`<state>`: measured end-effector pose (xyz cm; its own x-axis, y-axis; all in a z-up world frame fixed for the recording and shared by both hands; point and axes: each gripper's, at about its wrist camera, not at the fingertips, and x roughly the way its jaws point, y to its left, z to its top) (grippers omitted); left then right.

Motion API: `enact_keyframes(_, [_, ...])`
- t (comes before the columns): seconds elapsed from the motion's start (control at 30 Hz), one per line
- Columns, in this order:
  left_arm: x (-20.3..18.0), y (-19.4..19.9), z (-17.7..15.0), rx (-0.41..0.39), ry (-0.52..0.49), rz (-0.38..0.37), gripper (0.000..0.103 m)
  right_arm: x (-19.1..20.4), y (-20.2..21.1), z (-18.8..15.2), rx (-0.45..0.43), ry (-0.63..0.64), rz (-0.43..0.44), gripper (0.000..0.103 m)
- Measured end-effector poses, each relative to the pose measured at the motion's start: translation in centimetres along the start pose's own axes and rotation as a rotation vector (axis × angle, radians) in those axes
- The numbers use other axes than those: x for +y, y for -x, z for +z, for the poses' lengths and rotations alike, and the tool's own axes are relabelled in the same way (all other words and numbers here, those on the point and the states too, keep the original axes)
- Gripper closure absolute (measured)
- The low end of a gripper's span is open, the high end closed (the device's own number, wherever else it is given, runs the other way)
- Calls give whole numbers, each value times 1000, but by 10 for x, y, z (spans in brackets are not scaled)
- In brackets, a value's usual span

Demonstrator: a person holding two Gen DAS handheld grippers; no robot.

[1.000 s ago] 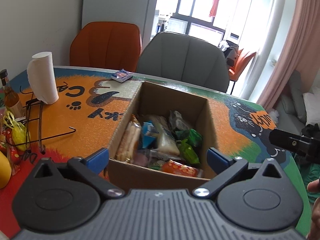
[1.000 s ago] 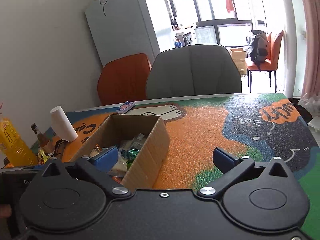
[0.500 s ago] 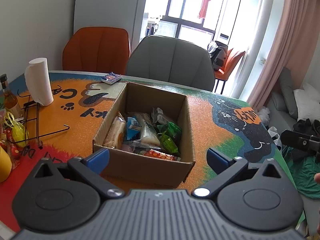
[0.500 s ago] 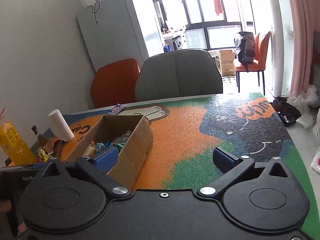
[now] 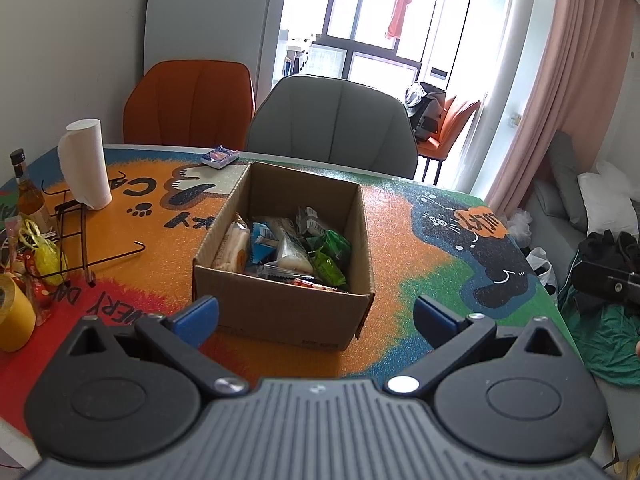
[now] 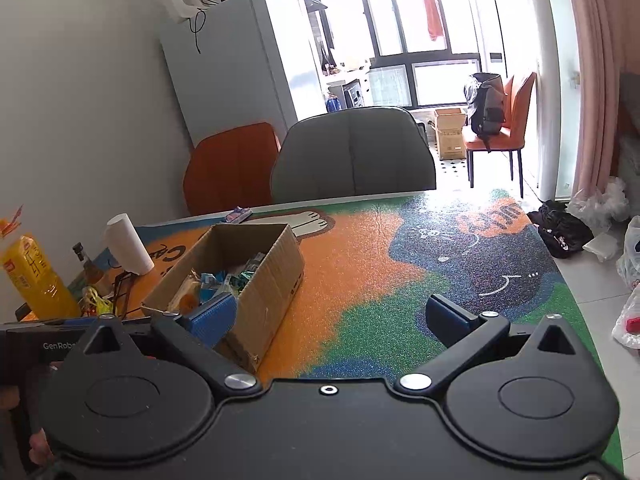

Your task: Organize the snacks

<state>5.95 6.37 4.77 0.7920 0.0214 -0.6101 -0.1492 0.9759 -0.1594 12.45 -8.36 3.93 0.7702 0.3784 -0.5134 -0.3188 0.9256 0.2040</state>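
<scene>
Left tongs [image 5: 316,316] spread wide, blue fingertips [image 5: 196,316] apart and holding nothing, raised over the near edge of the table [image 5: 400,248]. Right tongs [image 6: 332,318] likewise spread and empty, off to the right of the box [image 5: 280,308].

From the left wrist view: open cardboard box straight ahead on the orange part of the colourful table cover, full of snacks [image 5: 288,244] — a pale wrapped bar, blue and green packets, an orange-and-white packet at the front. Paper towel roll [image 5: 84,164] upright to the left, a bottle [image 5: 26,196] and a black wire rack [image 5: 80,240] beside it, a small blue packet [image 5: 220,157] near the far edge behind the box. Orange chair [image 5: 192,108] and grey chair [image 5: 332,120] behind the table.

From the right wrist view: same box [image 6: 264,280] seen from its right side, snacks [image 6: 216,280] only partly visible over the wall. Shown here only: a yellow bottle [image 6: 36,276] at the far left, a white fridge [image 6: 240,68] against the wall, a backpack [image 6: 486,104] on an orange chair by the window, bags on the floor [image 6: 580,280] to the right.
</scene>
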Motion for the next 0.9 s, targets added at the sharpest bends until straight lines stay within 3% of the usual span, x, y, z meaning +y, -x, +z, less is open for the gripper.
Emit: enact_keyframes(0.9, [14,13,-21,10,-33,0,0,-9,12,-21,13,8,-10,0])
